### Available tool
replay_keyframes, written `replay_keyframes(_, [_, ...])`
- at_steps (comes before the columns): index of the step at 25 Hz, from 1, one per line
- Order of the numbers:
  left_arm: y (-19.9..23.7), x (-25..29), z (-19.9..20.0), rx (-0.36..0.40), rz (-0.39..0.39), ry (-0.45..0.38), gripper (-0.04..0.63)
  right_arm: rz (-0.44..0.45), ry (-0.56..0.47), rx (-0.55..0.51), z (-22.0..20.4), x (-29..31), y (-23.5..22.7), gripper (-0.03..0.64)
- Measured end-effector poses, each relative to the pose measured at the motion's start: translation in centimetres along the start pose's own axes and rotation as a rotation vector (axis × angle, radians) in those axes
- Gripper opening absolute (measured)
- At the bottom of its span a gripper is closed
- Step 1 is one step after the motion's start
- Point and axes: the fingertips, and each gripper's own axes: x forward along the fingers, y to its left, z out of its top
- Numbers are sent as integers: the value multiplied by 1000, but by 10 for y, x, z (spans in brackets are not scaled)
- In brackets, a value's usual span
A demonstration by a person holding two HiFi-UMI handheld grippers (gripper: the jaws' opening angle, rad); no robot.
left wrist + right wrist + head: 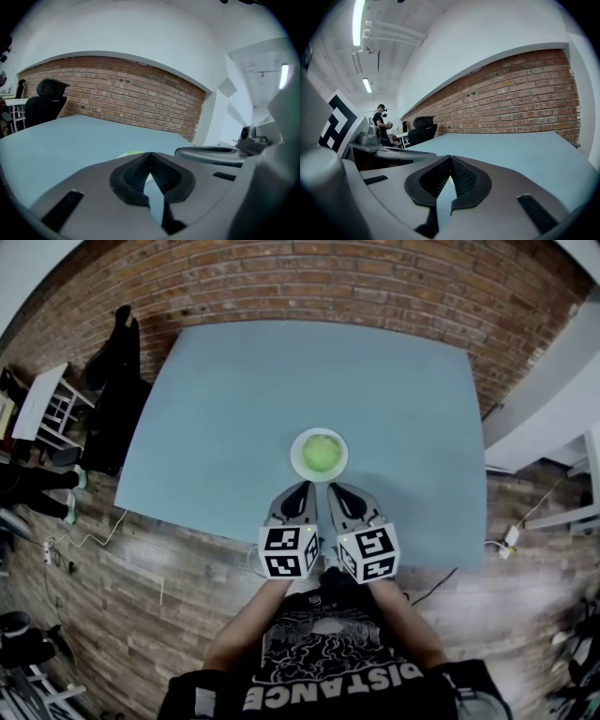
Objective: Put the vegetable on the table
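Note:
A round green vegetable (pixel 320 456) lies in a white plate (pixel 303 439) on the blue-grey table (pixel 234 399), near its front edge. Both grippers hover side by side just in front of the plate. My left gripper (pixel 307 486) has its jaws closed together with nothing between them, and so does my right gripper (pixel 333 487). In the left gripper view a sliver of the green vegetable (pixel 133 153) and plate shows just over the shut left gripper (pixel 150 154). The right gripper view shows the shut right gripper (pixel 450 158) over bare tabletop.
A brick wall (pixel 309 282) runs behind the table. A black office chair (pixel 117 381) and a white shelf (pixel 42 404) stand to the left. A person (pixel 380 123) stands far off in the right gripper view. Wood flooring and cables lie in front.

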Motion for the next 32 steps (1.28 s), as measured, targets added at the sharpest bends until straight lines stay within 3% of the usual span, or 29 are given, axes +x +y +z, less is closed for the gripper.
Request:
replay_keyframes(16, [-32,-21,-8,38,-63,-1,2,-31,-17,-10,0,-38,9,8])
replay_keyframes(32, [-44,-28,-21,40,-73,24,2,-51,-14,-4,-6,-57,5,8])
